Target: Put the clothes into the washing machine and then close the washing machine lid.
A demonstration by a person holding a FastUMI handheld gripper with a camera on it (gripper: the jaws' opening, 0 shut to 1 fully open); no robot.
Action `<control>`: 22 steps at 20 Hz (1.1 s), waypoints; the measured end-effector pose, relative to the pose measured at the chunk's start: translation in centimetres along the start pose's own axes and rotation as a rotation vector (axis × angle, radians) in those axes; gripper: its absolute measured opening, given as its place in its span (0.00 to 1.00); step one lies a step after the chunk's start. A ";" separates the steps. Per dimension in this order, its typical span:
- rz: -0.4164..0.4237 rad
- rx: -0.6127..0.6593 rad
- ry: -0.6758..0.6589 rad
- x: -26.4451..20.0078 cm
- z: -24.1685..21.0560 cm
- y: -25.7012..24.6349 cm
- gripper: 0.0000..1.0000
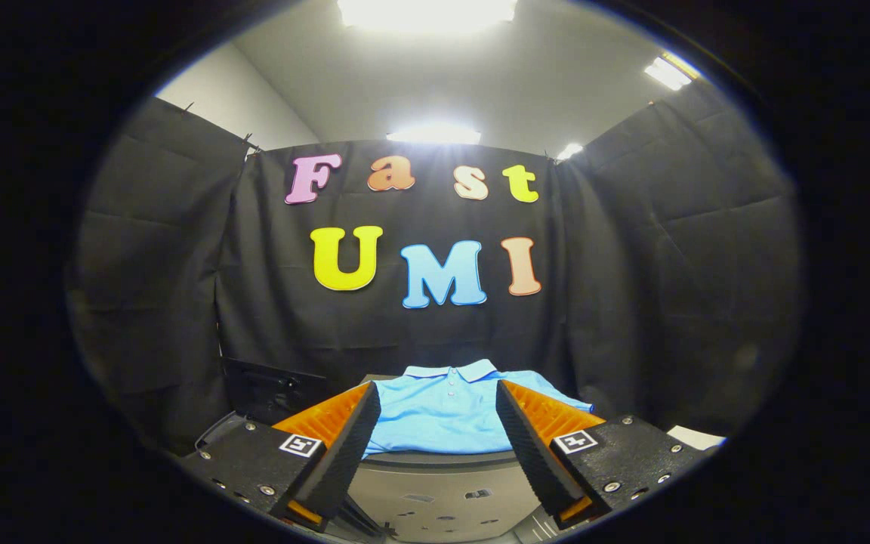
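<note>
The claw [437, 408] stands wide, its two fingers [348, 446] spread well apart with nothing pressed between them. Seen through the gap between the fingers, and just beyond their tips, lies a light blue polo shirt [442, 412]. It is spread flat, collar at the far end and buttoned placket running toward the near side, with one sleeve reaching out to the right past the right finger. The shirt rests on a grey rounded surface [435, 462], whose near edge curves below the garment's hem; whether this is the washing machine's lid cannot be told. To the left, beyond the left finger, sits a dark boxy object [269, 389] whose details are too dim to make out. The claw touches neither the shirt nor the grey top.
</note>
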State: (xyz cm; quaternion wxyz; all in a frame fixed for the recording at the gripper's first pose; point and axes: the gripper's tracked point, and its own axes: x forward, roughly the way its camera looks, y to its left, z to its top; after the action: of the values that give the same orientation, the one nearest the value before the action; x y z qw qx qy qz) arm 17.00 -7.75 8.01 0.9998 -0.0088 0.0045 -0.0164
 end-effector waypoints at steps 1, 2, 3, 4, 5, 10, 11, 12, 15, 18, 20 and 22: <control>0.004 0.000 0.005 0.7 0.1 -0.2 0.96; 0.007 0.001 0.012 1.2 0.1 -0.3 0.96; 0.009 0.000 0.016 1.9 0.2 -0.5 0.96; 0.010 -0.001 0.025 2.6 0.3 -0.7 0.96; 0.013 -0.001 0.031 3.4 0.4 -0.8 0.96; 0.046 -0.001 0.113 7.5 -0.7 -1.3 0.96; 0.051 0.004 0.129 8.3 -0.9 -1.4 0.96; 0.056 0.009 0.143 9.0 -1.2 -1.6 0.96; 0.060 0.014 0.182 11.4 -1.9 -2.2 0.96; 0.065 0.025 0.225 13.7 -2.8 -2.5 0.96; 0.078 0.028 0.276 15.2 -3.9 -2.4 0.96; 0.082 0.028 0.314 16.5 -4.7 -2.6 0.96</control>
State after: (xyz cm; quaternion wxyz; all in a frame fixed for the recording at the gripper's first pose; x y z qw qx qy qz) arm 33.41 -10.94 3.20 0.9866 0.0078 0.1610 0.0232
